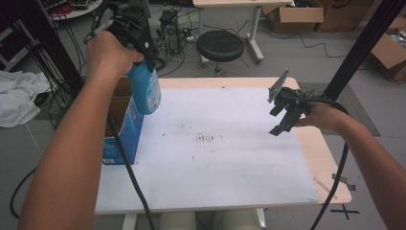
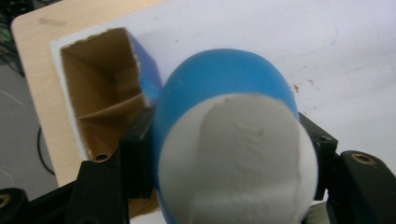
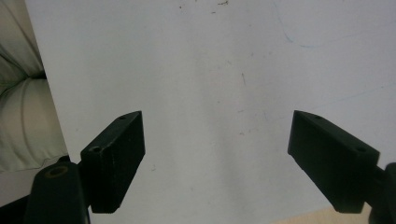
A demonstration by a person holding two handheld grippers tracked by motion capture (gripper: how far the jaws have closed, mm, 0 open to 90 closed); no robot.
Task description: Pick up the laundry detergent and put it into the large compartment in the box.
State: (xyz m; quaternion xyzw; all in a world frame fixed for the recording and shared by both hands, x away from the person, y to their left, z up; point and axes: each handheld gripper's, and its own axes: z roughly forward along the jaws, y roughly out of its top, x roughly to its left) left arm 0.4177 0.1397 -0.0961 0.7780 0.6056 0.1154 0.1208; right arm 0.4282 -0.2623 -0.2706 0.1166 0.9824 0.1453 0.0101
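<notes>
Left tongs, upper left of the high view: clamped on blue bottle, neck up, above open blue carton, likely for clean passage through its mouth. Right tongs, centre right: spread wide, empty, over white desk mat, clear of the work.

A blue plastic bottle with a printed label and a white end is hanging upright in the air above the open top of a blue cardboard box, which is standing at the left edge of the white-covered table, showing its brown inside.
</notes>
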